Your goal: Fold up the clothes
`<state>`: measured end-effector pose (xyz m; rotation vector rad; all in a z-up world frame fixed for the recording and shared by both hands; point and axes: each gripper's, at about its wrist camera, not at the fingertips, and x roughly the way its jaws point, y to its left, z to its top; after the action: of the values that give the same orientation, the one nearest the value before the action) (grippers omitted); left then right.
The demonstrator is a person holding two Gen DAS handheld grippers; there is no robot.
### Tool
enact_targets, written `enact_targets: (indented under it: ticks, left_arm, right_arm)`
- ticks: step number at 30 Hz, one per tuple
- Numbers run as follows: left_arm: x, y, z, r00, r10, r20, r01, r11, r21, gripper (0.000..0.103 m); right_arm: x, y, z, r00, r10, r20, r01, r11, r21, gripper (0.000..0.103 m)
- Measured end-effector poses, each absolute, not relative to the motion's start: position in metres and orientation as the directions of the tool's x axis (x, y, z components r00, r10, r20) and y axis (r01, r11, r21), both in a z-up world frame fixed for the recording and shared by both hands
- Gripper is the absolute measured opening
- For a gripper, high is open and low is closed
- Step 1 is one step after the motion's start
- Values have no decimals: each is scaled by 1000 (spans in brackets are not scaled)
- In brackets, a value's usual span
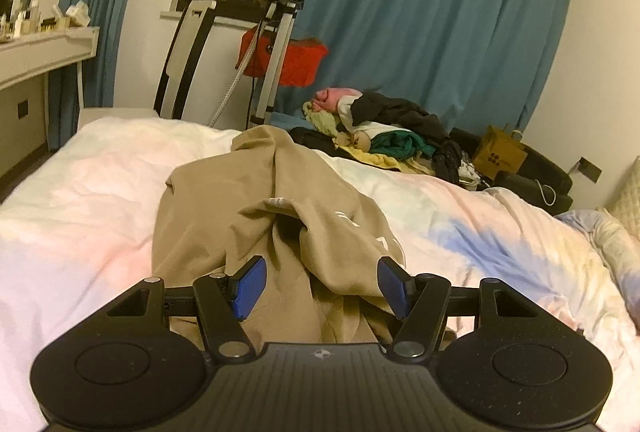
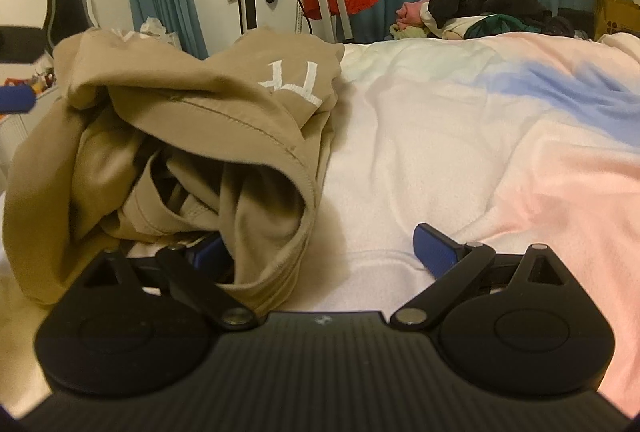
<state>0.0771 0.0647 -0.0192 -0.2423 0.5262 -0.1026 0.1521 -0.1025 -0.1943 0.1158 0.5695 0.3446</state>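
Tan garment (image 1: 256, 200) crumpled in a heap on the bed (image 1: 80, 200), lying on the pale duvet with pink and blue tints, running from the near edge toward the far edge. White lettering on one fold, seen in both views (image 2: 294, 80). Stitched hem curling over a hollow in the cloth in the right wrist view.

Left tongs (image 1: 320, 286) released, blue pads (image 1: 250, 284) spread wide, straddling a ridge of the tan cloth; cloth bunched between the pads but not pinched. Whether the pads touch the fabric at the sides: cannot tell.

Right tongs (image 2: 324, 252) likewise spread wide and gripping nothing. Left-hand pad partly hidden behind a drooping fold of the garment; right-hand pad (image 2: 434, 250) over bare duvet (image 2: 440, 136), just beside the garment's edge.

Pile of mixed clothes (image 1: 384, 132) at the far right corner of the bed: pink, yellow, green, black and white pieces tangled together, well apart from the tan garment.

Beyond the bed: teal curtains (image 1: 432, 24), a tripod stand (image 1: 276, 44) with a red item (image 1: 300, 60) hanging behind it, a dark window, a brown paper bag (image 1: 500, 152) on a dark seat at the right, a white desk (image 1: 44, 52) with small bottles and boxes at the left wall.
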Motion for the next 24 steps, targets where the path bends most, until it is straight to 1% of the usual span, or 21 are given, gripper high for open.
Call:
enact_targets:
  ticks: [10, 16, 24]
  left_arm:
    - [71, 68, -22, 854, -147, -499, 27, 970, -240, 63]
    - [71, 68, -23, 854, -167, -493, 47, 968, -245, 63]
    - [77, 68, -32, 842, -177, -509, 57, 969, -241, 63]
  right_arm:
    - [154, -106, -195, 778, 366, -511, -290, 930, 224, 99]
    - [155, -107, -196, 777, 377, -505, -295, 925, 238, 101]
    - [154, -107, -197, 777, 379, -502, -295, 925, 241, 101]
